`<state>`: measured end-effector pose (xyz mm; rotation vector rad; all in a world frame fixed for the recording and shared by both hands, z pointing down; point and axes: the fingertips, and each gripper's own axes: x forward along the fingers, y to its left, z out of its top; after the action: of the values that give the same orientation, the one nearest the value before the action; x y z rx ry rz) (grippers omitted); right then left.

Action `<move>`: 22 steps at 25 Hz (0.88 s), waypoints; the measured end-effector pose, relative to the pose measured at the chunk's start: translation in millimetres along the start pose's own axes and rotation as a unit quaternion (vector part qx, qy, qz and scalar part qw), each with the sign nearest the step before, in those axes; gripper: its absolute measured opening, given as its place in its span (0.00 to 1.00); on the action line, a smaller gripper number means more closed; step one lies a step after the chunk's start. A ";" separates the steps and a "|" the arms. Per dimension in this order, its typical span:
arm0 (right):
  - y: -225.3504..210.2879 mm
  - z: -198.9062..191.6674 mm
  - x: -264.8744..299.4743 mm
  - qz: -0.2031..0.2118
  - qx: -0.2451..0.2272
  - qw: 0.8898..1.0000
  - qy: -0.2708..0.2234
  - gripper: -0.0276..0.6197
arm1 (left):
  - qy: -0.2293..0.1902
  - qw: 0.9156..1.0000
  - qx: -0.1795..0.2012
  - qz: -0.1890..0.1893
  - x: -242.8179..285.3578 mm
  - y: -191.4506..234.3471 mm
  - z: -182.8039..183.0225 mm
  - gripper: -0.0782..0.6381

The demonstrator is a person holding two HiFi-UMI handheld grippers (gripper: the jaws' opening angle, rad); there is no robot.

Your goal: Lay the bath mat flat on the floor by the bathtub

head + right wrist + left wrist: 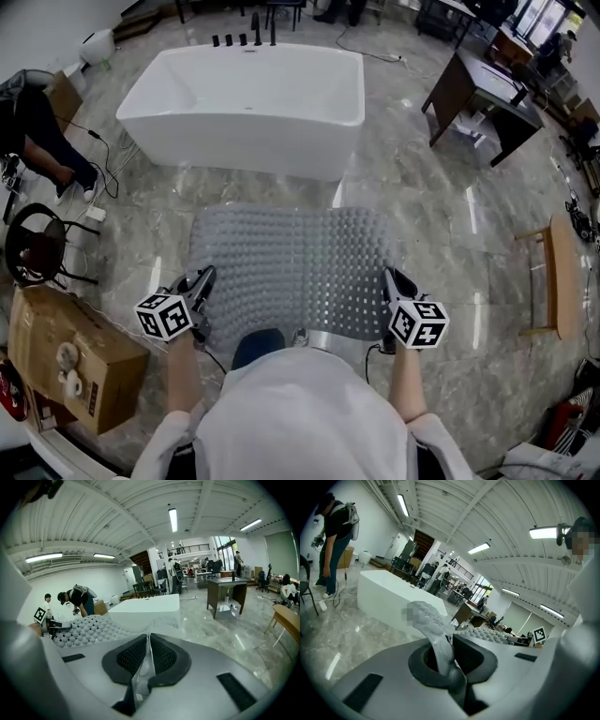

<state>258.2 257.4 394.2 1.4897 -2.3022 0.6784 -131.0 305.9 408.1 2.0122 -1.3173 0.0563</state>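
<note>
A grey rubber bath mat covered in round bumps (291, 267) hangs spread out in the middle of the head view, stretched between the two grippers. Its far edge points toward the white freestanding bathtub (248, 98), which fills the upper centre of the frame. The mat sits below the tub in the picture, over the grey marble floor (450, 234). Whether its far edge touches the floor cannot be told.

The left hand-held gripper (203, 279), at the lower left of the mat, is clamped on the mat's near left corner. In the left gripper view its jaws are together on a fold of the bumpy mat (431, 625), which rises from between the pads and curls over to the upper left.

The right hand-held gripper (392, 278), at the lower right of the mat, is clamped on the near right corner. In the right gripper view a thin edge of the mat (139, 670) is pinched between the closed pads, and the rest of the sheet spreads off to the left of the frame.

A brown cardboard box (70, 361) sits at the lower left of the head view, with a black round chair (33, 246) just above it.
</note>
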 end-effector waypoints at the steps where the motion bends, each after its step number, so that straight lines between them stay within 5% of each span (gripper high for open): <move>1: -1.1 2.6 7.7 0.004 -0.001 1.000 0.002 0.11 | -0.001 1.000 -0.002 0.002 3.6 1.5 2.7 0.17; 9: 0.2 24.6 61.6 0.012 -0.007 1.000 0.018 0.11 | 0.010 1.000 -0.013 0.007 37.9 32.7 25.7 0.17; 22: 3.0 78.4 145.3 -0.042 0.017 0.999 0.013 0.11 | 0.035 0.999 -0.002 -0.036 123.8 93.6 113.4 0.17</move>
<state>195.7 104.7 400.7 1.5730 -2.2070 0.7127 -185.9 122.5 424.3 2.0332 -1.2002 0.0906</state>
